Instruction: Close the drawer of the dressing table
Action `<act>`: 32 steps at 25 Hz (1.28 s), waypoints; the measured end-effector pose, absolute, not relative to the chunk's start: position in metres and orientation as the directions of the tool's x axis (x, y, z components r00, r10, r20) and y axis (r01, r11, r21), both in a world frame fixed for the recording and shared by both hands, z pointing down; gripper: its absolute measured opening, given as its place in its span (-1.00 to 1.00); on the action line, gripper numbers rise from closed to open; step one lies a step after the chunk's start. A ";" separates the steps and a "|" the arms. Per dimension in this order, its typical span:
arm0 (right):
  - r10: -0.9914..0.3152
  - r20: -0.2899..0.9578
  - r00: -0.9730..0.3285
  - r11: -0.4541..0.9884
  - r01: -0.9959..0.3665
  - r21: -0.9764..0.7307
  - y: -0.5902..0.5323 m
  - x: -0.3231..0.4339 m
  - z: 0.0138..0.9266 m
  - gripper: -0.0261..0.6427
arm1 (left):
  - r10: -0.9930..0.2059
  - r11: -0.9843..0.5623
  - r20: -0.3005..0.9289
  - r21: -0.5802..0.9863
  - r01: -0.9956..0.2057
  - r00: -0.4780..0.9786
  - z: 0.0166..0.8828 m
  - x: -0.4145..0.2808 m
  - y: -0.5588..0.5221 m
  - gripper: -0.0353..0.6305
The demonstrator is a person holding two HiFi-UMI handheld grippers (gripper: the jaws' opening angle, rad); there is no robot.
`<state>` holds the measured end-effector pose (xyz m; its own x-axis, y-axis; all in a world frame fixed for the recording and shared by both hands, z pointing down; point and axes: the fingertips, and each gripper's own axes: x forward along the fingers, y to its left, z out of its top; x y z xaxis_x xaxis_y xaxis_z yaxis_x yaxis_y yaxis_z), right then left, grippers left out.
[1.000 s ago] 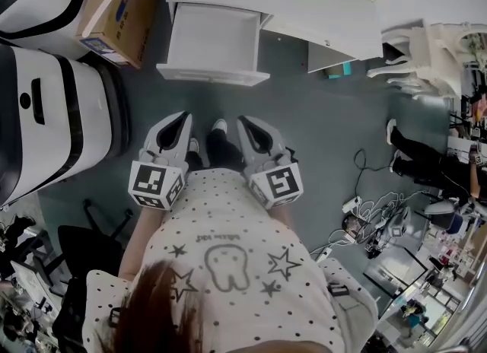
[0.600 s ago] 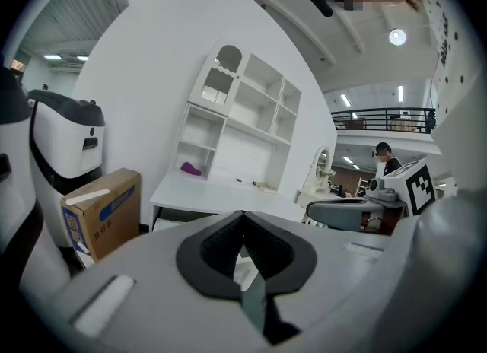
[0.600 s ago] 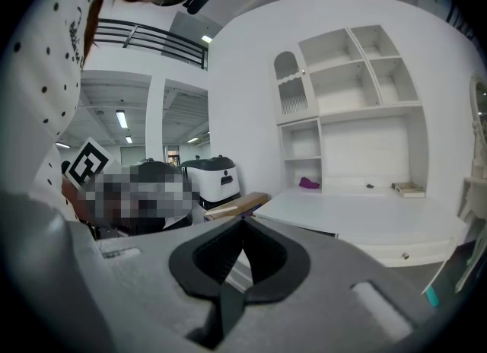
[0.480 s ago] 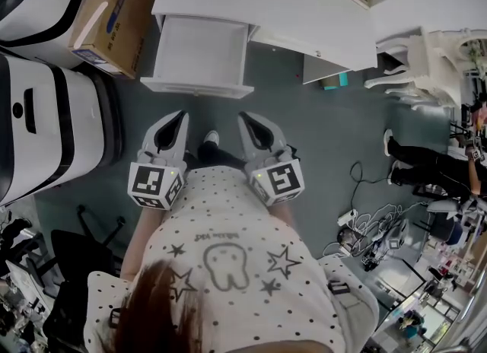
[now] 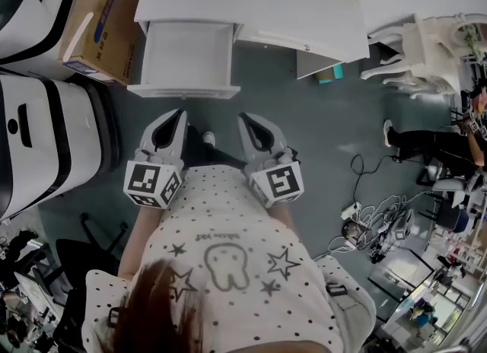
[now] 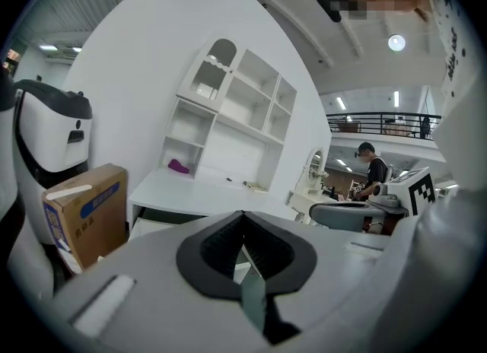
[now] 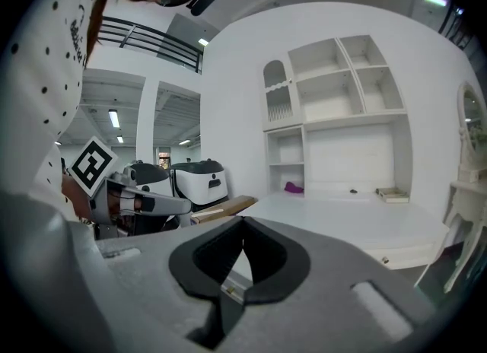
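From the head view, the open white drawer [image 5: 185,53] juts out from under the white surface of the dressing table [image 5: 251,1]. Its front panel runs crosswise to the way both tools point. It lies just ahead of them with bare floor between. The left tool [image 5: 176,119] faces the middle of that panel, while the right tool [image 5: 247,122] lines up with the drawer's right-hand end, so the left one looks better placed for a straight push. Left of the drawer stands a brown cardboard box [image 5: 95,20] with a blue label too small to read. The print on the person's dotted shirt cannot be read either.

In the left gripper view the tool's jaws are clenched with nothing between them. The drawer [image 6: 146,227] shows ahead and slightly left, under the surface's edge, and the box's blue label stays illegible.

In the right gripper view the jaws are likewise clenched and empty. The surface [image 7: 342,218] stretches ahead, but the tool's own body hides most of the drawer.
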<state>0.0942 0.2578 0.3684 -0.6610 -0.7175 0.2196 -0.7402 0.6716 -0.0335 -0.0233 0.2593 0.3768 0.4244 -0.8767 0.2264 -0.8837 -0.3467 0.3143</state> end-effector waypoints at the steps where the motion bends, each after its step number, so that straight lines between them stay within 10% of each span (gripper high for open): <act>1: -0.727 0.215 -0.652 0.661 -0.750 -0.037 0.255 0.097 0.368 -0.91 | -0.873 -0.356 0.225 0.312 -0.881 0.433 0.376 -0.021 0.257 -0.89; 32: -0.786 0.282 -0.551 0.566 -0.824 -0.031 0.135 0.051 0.357 -0.91 | -0.853 -0.426 0.165 0.331 -0.842 0.496 0.359 -0.087 0.120 -0.90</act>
<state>0.0509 0.1353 0.3570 -0.5507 -0.7856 0.2820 -0.8236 0.5663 -0.0305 -0.0874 0.1197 0.3585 0.4960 -0.8526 0.1646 -0.8420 -0.4259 0.3312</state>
